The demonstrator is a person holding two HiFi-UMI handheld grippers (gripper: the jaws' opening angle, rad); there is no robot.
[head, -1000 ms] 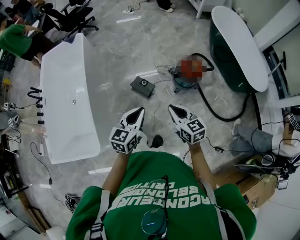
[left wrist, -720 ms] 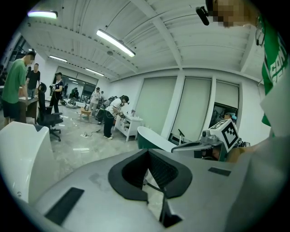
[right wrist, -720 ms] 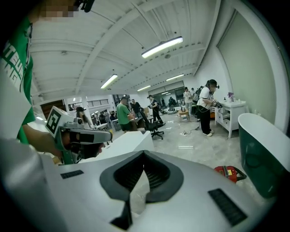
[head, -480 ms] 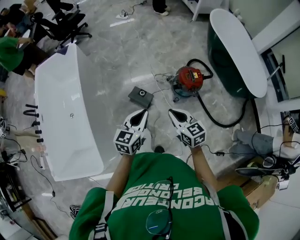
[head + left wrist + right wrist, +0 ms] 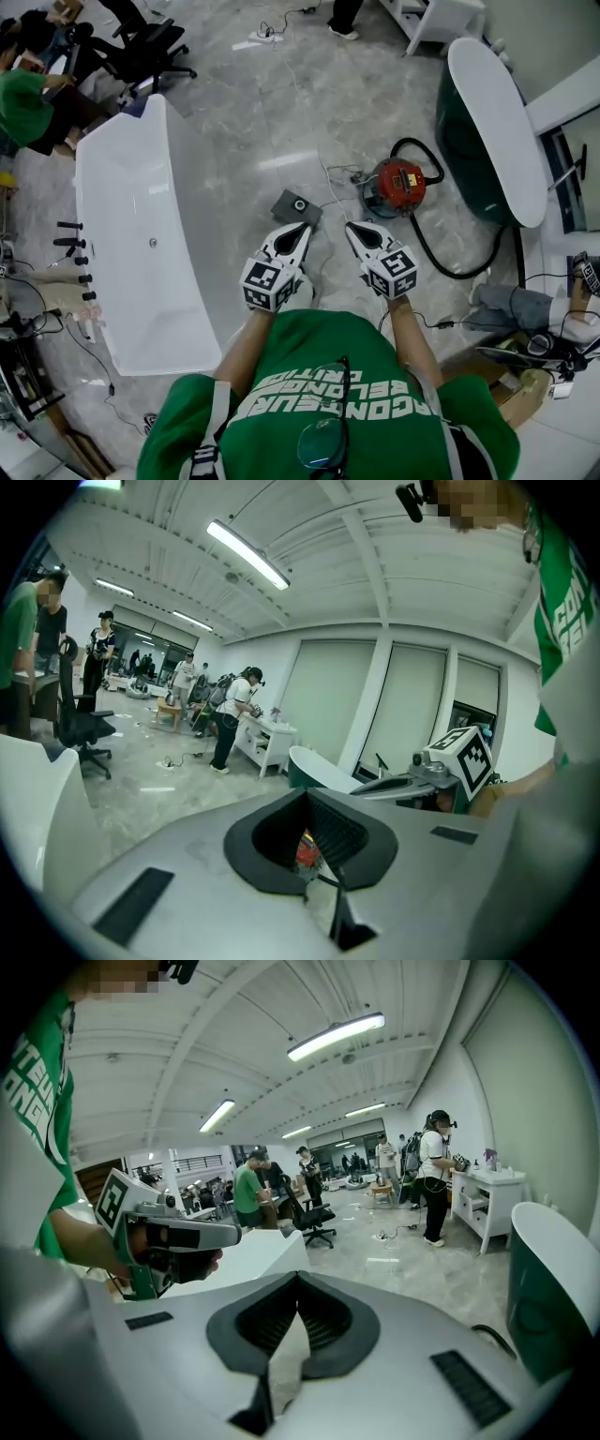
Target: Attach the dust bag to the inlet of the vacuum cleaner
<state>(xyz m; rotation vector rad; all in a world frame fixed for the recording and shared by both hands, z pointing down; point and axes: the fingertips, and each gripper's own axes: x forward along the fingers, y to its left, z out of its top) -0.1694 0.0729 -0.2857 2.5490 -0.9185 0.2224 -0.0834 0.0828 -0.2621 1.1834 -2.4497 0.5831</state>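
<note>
The red vacuum cleaner (image 5: 397,184) stands on the marble floor with its black hose (image 5: 441,246) looping to its right. A flat dark grey square thing with a round opening (image 5: 296,206) lies on the floor left of it. Both grippers are held side by side in front of the person's chest. My left gripper (image 5: 302,228) is shut and empty, its tip just short of the grey square. My right gripper (image 5: 353,227) is shut and empty too, near the vacuum's left side. In the left gripper view a sliver of the red vacuum (image 5: 306,850) shows below the shut jaws.
A long white bathtub (image 5: 141,234) stands to the left, and a dark green tub with a white rim (image 5: 497,122) to the right. Cables (image 5: 323,169) trail across the floor near the vacuum. Office chairs and people are at the far left, and a seated person is at the lower right.
The person has walked forward with both grippers. The vacuum and the grey square now lie closer to the gripper tips. Both grippers have stayed shut.
</note>
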